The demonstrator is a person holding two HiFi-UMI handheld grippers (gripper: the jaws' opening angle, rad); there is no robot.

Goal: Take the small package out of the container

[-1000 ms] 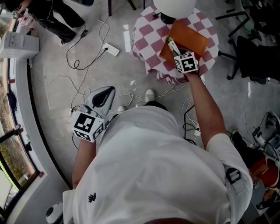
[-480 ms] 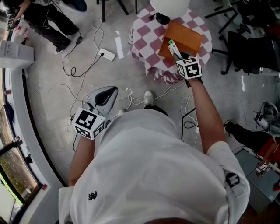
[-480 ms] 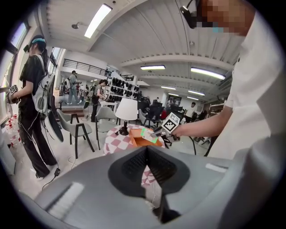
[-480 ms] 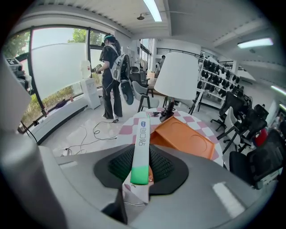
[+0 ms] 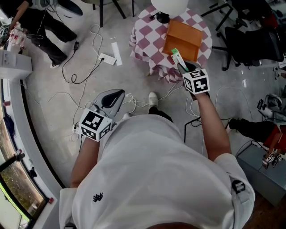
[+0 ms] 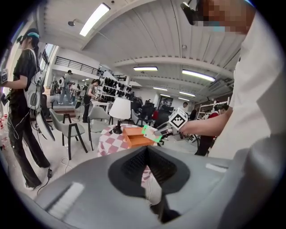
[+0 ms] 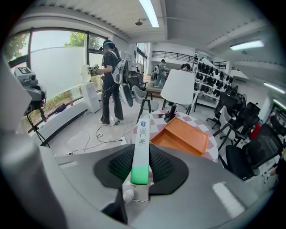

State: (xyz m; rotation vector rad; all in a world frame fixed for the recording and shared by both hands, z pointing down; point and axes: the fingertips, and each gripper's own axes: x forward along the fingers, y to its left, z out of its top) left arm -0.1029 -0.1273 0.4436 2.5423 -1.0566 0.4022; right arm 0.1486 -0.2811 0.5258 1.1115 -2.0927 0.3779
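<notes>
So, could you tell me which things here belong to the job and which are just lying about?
Job: small package, clamped in right gripper; orange container on checked table.
Lying about: white-shaded lamp; power strip; office chair.

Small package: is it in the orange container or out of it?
Out. The right gripper clamps the package in the air, clear of the container.
</notes>
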